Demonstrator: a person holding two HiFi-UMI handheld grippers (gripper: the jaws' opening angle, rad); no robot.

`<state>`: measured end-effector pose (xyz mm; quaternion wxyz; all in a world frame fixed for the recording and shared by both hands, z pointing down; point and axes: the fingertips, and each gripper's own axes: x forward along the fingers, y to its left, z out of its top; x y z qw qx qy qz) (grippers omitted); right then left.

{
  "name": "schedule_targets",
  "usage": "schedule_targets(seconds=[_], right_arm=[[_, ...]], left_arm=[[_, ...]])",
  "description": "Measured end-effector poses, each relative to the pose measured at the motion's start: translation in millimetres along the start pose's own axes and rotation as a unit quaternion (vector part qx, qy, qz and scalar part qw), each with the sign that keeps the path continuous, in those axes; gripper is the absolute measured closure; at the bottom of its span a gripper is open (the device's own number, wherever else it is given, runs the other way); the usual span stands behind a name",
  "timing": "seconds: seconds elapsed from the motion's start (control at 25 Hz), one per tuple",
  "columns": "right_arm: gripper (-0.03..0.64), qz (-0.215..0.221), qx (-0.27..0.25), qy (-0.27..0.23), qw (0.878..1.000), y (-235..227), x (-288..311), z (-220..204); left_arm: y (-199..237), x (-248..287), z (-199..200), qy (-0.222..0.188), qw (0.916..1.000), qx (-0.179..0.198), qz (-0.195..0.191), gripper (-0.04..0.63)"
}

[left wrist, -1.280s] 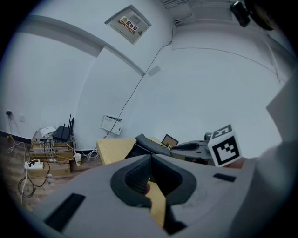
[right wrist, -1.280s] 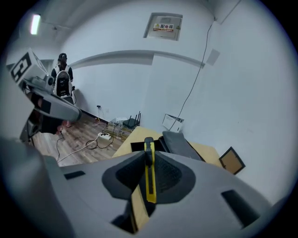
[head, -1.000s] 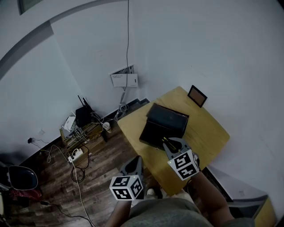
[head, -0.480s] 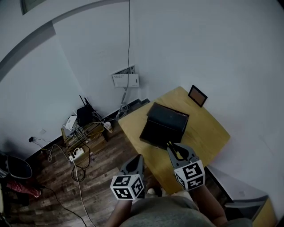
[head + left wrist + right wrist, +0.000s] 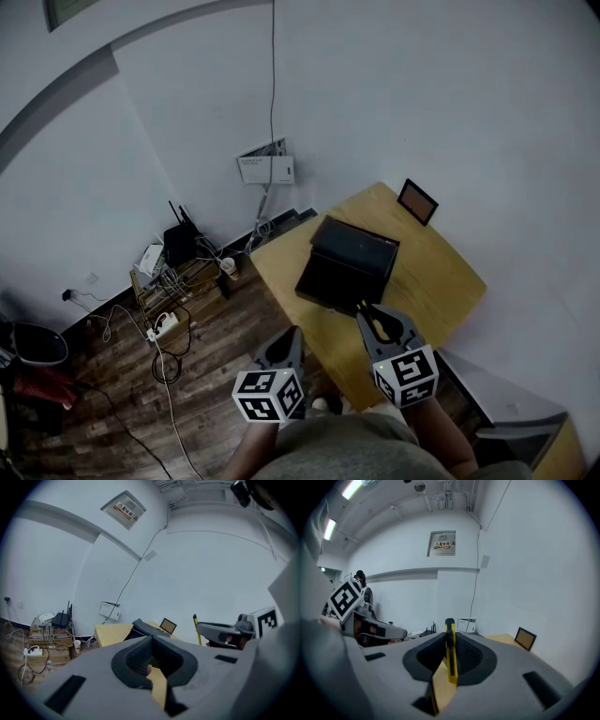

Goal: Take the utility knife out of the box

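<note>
A black box (image 5: pixel 349 264) sits on the yellow wooden table (image 5: pixel 427 272) with its open side facing me. My right gripper (image 5: pixel 373 319) hovers over the table's near edge, just in front of the box. It is shut on the yellow utility knife (image 5: pixel 450 656), which stands on edge between the pads and sticks out past the fingertips. From the left gripper view, the knife (image 5: pixel 195 629) points up from the right gripper (image 5: pixel 220 631), beside the box (image 5: pixel 145 627). My left gripper (image 5: pixel 281 349) hangs left of the table above the floor, with its jaws (image 5: pixel 150 654) shut on nothing.
A small framed picture (image 5: pixel 417 202) leans against the wall at the table's far corner. On the wooden floor to the left lie a router, cables and a power strip (image 5: pixel 164 323). A white wall box (image 5: pixel 265 169) hangs behind the table.
My right gripper has drawn back from the box's opening toward me with the knife in it, and it has rolled. The left gripper has stayed put.
</note>
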<state>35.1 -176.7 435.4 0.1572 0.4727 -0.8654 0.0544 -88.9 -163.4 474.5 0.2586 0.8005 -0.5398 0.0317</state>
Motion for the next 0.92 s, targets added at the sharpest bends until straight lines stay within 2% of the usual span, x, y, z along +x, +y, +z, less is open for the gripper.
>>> schedule_targets(seconds=[0.24, 0.92], right_arm=[[0.565, -0.006, 0.001, -0.017, 1.000, 0.0, -2.3, 6.7], [0.565, 0.002, -0.001, -0.016, 1.000, 0.2, -5.6, 7.2]], left_arm=[[0.1, 0.5, -1.6, 0.002, 1.0000, -0.002, 0.000, 0.591], [0.4, 0.5, -3.0, 0.002, 1.0000, -0.003, 0.000, 0.591]])
